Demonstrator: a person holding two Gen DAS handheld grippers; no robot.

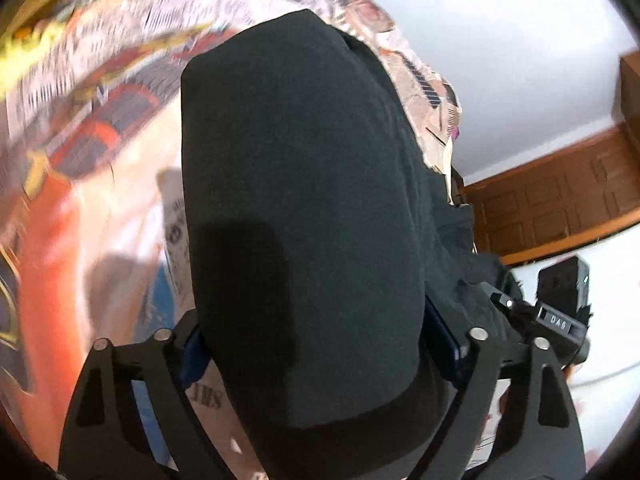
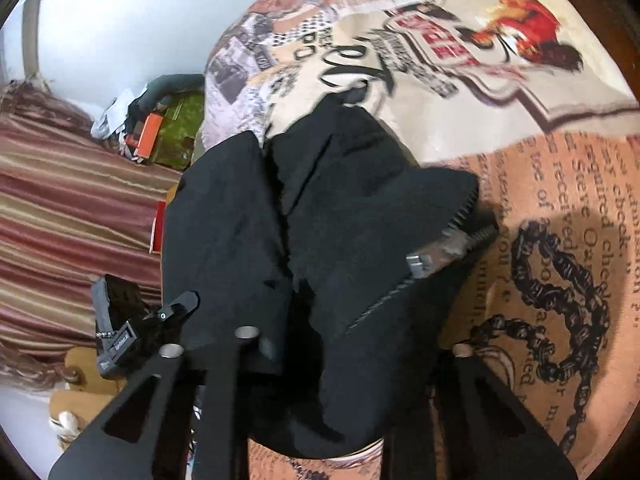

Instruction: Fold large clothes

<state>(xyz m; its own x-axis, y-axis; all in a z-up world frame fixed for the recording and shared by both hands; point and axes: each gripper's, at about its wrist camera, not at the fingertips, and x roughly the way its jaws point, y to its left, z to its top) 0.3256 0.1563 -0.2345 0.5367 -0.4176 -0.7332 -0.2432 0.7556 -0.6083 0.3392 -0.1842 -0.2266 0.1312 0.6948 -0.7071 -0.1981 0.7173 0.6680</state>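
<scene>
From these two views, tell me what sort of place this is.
Probably a bedroom at home: a printed bedspread under the black garment, a striped curtain, and wood-panelled furniture by a white wall.

**Two wrist cameras, both close over the bed**

The left wrist view looks forward and down along its gripper (image 1: 312,344), very near the black garment (image 1: 300,184), which fills the middle of the frame; the printed bedspread (image 1: 100,128) runs off to the left, a white wall (image 1: 500,60) to the right. The right wrist view also tilts down, close over the same garment (image 2: 320,220), with the bedspread (image 2: 540,200) to its right and a striped curtain (image 2: 72,200) on its left. Both views share garment and bedspread, and each catches the other gripper at its edge.
</scene>
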